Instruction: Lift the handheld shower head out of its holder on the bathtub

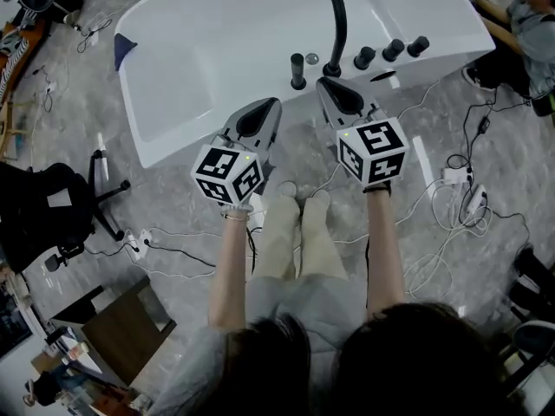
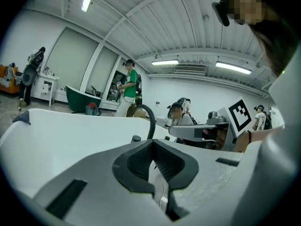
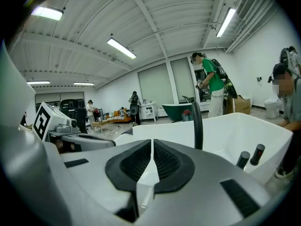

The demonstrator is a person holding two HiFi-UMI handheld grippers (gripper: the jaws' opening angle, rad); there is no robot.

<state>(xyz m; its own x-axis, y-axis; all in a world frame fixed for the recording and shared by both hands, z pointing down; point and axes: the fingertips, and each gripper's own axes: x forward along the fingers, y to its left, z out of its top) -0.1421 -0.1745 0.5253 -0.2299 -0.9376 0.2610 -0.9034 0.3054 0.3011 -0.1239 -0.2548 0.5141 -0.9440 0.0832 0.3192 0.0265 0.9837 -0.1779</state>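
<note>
Now, in the head view, the white bathtub (image 1: 173, 102) lies on the far side of both claws. The shower head (image 1: 297, 70) looks like the short black stick standing in its holder (image 1: 297, 86) on the near rim, just left of the bent black tap (image 1: 338, 16). The left claw (image 1: 270, 104) and right claw (image 1: 326, 85) hang near it, one on each side, not touching it.

In the left gripper view, the left claw (image 2: 154, 145) is pressed together and empty. The stick (image 2: 136, 138) peeks up just past it.

In the right gripper view, the right claw (image 3: 152, 145) is pressed together and empty too. The tap (image 3: 197, 121) and two knobs (image 3: 249, 157) stand past it. I cannot find the stick here.

I think one claw must spread first, slide around the stick from the side, pinch it snugly, then pull straight up so it does not jam.
</note>
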